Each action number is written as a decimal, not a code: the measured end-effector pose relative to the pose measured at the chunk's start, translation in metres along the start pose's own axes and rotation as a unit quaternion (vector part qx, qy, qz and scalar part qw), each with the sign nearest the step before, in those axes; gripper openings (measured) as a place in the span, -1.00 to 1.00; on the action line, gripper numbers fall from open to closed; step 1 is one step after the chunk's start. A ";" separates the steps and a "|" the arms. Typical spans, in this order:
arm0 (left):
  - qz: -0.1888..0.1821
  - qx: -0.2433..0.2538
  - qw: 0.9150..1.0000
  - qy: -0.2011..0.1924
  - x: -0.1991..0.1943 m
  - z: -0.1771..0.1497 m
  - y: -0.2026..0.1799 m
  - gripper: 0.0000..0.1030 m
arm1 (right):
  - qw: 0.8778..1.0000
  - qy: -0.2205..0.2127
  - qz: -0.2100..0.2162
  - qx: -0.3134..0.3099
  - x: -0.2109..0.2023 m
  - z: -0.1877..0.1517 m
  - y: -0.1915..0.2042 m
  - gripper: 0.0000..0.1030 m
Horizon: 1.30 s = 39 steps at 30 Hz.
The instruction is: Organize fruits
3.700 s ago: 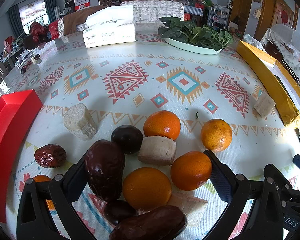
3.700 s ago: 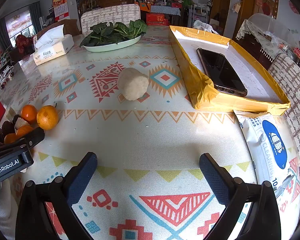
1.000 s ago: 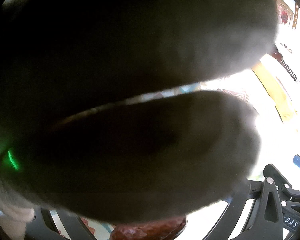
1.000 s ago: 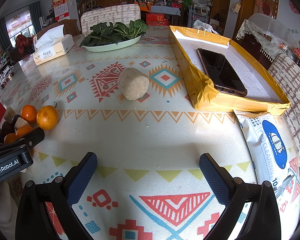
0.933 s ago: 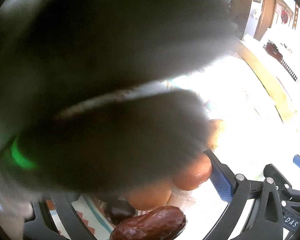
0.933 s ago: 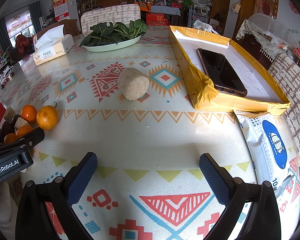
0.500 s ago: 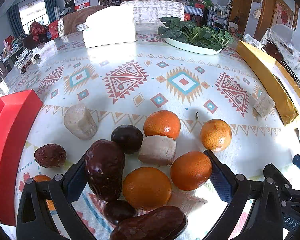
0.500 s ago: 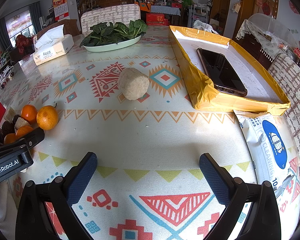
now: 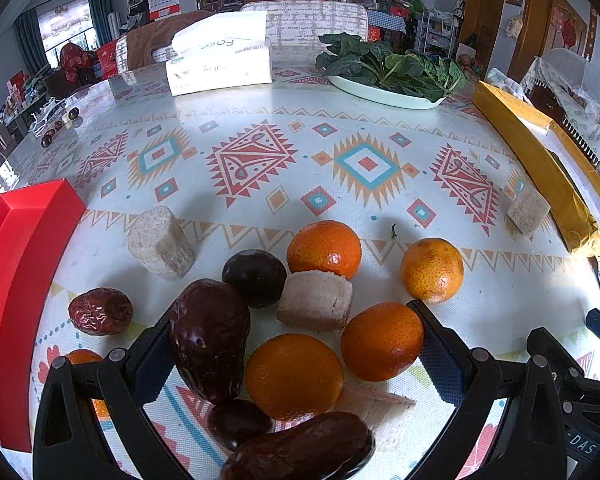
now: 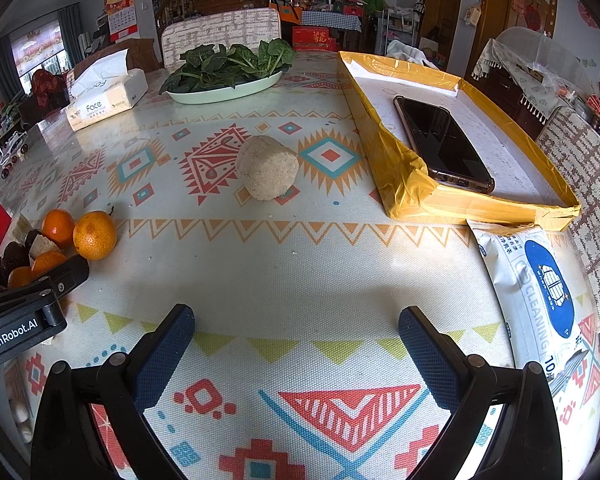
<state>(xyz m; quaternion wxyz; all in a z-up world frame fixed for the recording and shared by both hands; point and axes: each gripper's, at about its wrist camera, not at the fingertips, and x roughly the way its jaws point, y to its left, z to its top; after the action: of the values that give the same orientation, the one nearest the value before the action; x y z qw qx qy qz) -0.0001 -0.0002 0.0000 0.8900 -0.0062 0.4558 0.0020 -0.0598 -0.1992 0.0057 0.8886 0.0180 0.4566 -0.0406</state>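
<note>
Fingers [image 9: 436, 344] spread around glossy oranges [image 9: 381, 341] and dark dates [image 9: 209, 338].

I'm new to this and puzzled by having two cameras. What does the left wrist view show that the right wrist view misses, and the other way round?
Only the left wrist view shows the wrinkled red date and the long red tray clearly. Only the right wrist view shows the phone lying in the yellow box and the wipes pack. Both show the plate of greens, the tissue box, oranges, and open jaws holding nothing.
</note>
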 end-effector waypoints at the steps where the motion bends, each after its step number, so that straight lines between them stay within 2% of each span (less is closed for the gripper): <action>1: 0.000 0.000 1.000 0.000 0.000 0.000 0.000 1.00 | 1.000 0.000 0.000 0.000 0.000 0.000 0.000 1.00; 15: -0.029 0.042 0.998 0.021 -0.011 -0.014 0.006 1.00 | 1.000 0.001 0.001 0.002 0.001 0.002 0.002 1.00; 20: -0.037 0.052 0.998 0.018 -0.024 -0.030 0.008 1.00 | 0.999 0.034 -0.002 0.010 -0.003 0.004 0.007 1.00; 26: -0.047 0.071 0.996 0.022 -0.034 -0.044 0.009 1.00 | 1.000 0.027 -0.005 0.014 -0.007 -0.008 0.010 1.00; 29: -0.063 0.083 0.994 0.028 -0.038 -0.047 0.012 1.00 | 0.999 0.027 -0.009 0.015 -0.006 -0.007 0.011 1.00; 31: -0.089 0.061 0.994 0.019 -0.047 -0.049 0.026 0.88 | 0.999 0.028 -0.013 0.018 -0.006 -0.005 0.012 1.00; 32: -0.100 0.048 0.994 0.003 -0.057 -0.047 0.038 0.87 | 0.999 0.028 -0.010 0.020 -0.007 -0.004 0.011 0.87; 33: -0.098 0.040 0.994 -0.016 -0.066 -0.047 0.050 0.87 | 0.999 0.024 -0.008 0.021 -0.011 -0.004 0.011 0.54; 34: -0.095 0.033 0.994 -0.031 -0.074 -0.045 0.061 0.87 | 0.999 0.020 0.002 0.025 -0.016 -0.004 0.010 0.43; 35: -0.092 0.025 0.994 -0.046 -0.082 -0.044 0.074 0.87 | 0.999 0.014 0.025 0.033 -0.023 -0.004 0.010 0.41; 39: -0.088 -0.034 0.992 -0.085 -0.105 -0.044 0.145 0.87 | 0.992 -0.014 0.123 0.000 -0.061 -0.016 0.031 0.41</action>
<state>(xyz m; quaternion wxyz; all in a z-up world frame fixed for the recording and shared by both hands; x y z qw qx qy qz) -0.0987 0.1449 0.0580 0.9215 -0.0764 0.3760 -0.0603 -0.1048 -0.1635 0.0458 0.8932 0.0738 0.4382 0.0689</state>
